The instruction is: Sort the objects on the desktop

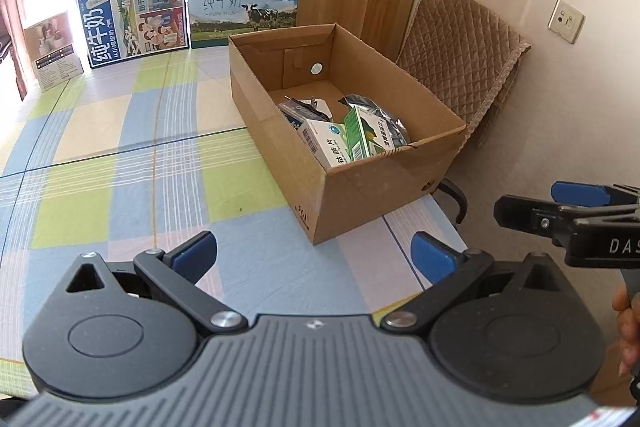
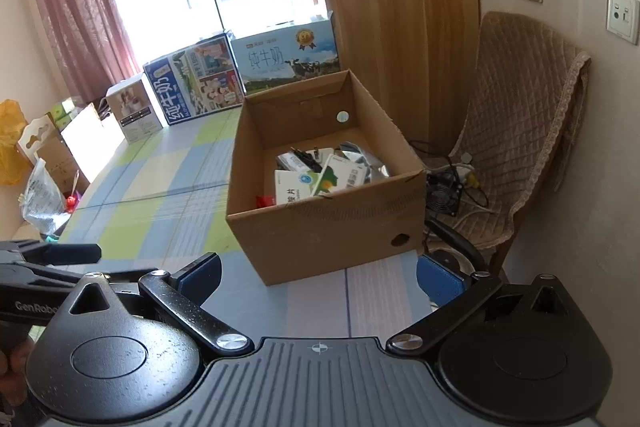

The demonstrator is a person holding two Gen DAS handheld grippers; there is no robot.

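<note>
An open cardboard box (image 1: 360,187) stands on the checked tablecloth (image 1: 120,155) near the table's right edge. Inside lie a white medicine box (image 1: 326,143), a green carton (image 1: 358,135), a silver foil pack (image 1: 384,119) and other small items. The box also shows in the right wrist view (image 2: 320,239), with the same items (image 2: 316,179) inside. My left gripper (image 1: 314,257) is open and empty, low over the cloth in front of the box. My right gripper (image 2: 318,279) is open and empty, just before the box's near wall. The right gripper also shows in the left wrist view (image 1: 568,207).
Two milk cartons (image 1: 132,15) (image 1: 244,7) and a small white box (image 1: 54,51) stand along the table's far edge. A padded chair (image 1: 460,55) stands right of the table, with cables and a fan (image 2: 444,195) on it. Bags and cardboard (image 2: 40,163) lie left of the table.
</note>
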